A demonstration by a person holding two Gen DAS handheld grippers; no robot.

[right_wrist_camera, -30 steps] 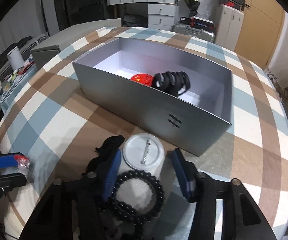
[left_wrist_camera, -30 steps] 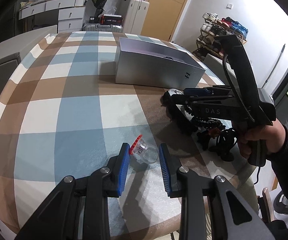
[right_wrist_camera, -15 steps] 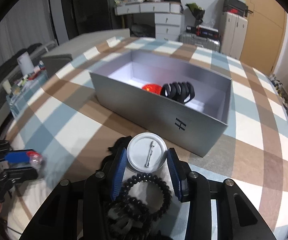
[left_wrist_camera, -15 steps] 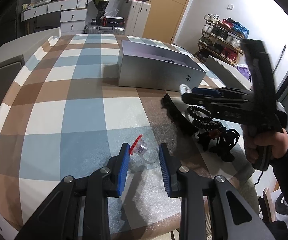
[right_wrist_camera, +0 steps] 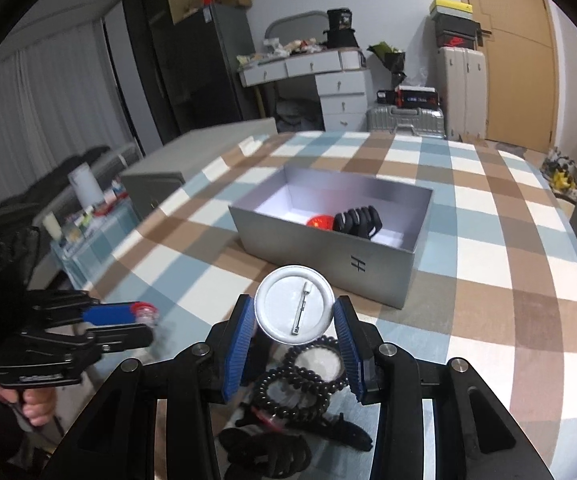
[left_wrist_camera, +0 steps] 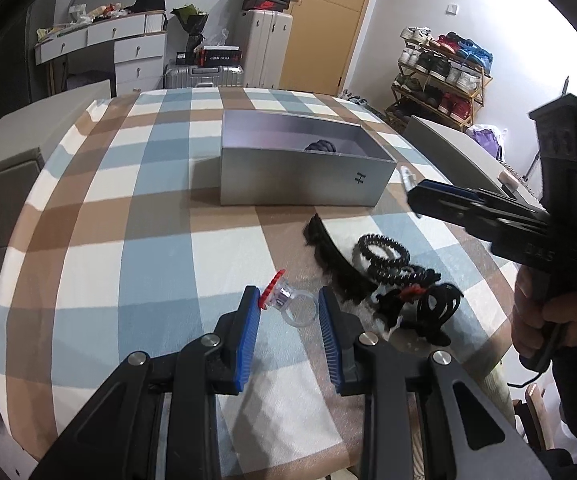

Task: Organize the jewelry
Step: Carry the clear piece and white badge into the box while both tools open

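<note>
Your right hand-held gripper [right_wrist_camera: 294,322] is clamped on a round white badge [right_wrist_camera: 294,305], back side toward the camera with the pin showing, and the badge is held clear of the bench [right_wrist_camera: 488,264], just short of the near wall of the silver box [right_wrist_camera: 328,258]. In the left wrist view the same gripper [left_wrist_camera: 410,188] sits at the right edge, your hand [left_wrist_camera: 544,320] wrapped around its handle, with the badge seen edge-on at its tip [left_wrist_camera: 404,176].

Your left hand-held gripper [left_wrist_camera: 288,312] is nearly closed around a clear ring [left_wrist_camera: 288,306] with a red top. The red top touches the left pad; whether the right pad presses the band I cannot tell, nor whether the ring is off the cloth. From the right wrist view that gripper [right_wrist_camera: 142,322] is at the left edge with the ring [right_wrist_camera: 144,312] at its tip.

The box stands open in the middle of the checked bench and holds a red piece [right_wrist_camera: 320,223] and a black coiled hair tie [right_wrist_camera: 358,220]. On the bench beside the left gripper lies a heap of black things: a bead bracelet [left_wrist_camera: 380,250], a hair clip [left_wrist_camera: 436,306] and a headband [left_wrist_camera: 332,258].
</note>
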